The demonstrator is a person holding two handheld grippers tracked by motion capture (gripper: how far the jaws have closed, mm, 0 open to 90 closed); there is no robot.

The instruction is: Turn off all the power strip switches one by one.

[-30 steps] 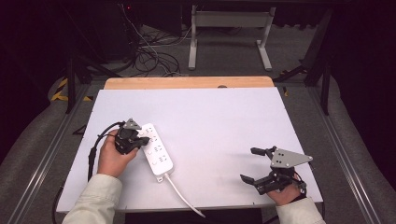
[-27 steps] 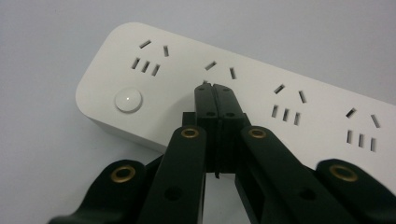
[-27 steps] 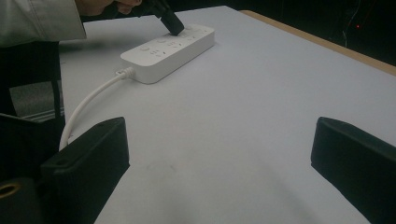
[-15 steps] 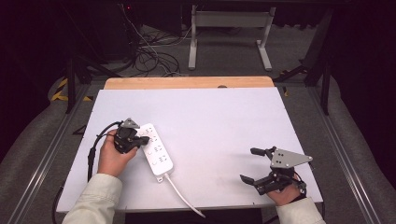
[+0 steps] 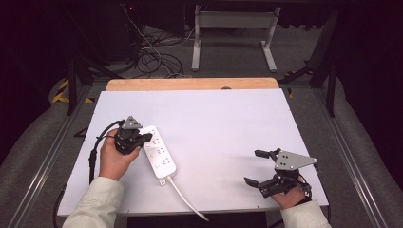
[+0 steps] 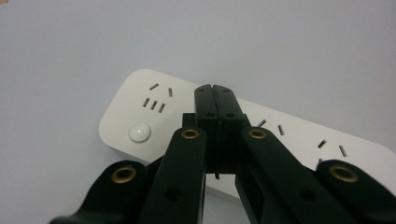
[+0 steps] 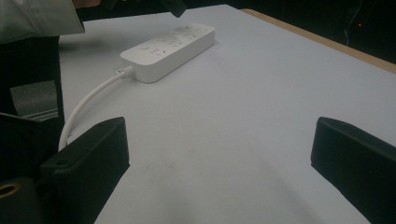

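Nothing moved, white table (image 5: 214, 123), cables on floor (image 5: 154, 59)

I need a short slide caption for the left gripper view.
Closed left gripper poised over a white power strip, near its round button.

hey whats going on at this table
A person holds a tool in each hand at a white table. The left tool, jaws shut, sits over a white power strip near its round button. The right tool is open and empty, apart from the strip, near the table's front edge.
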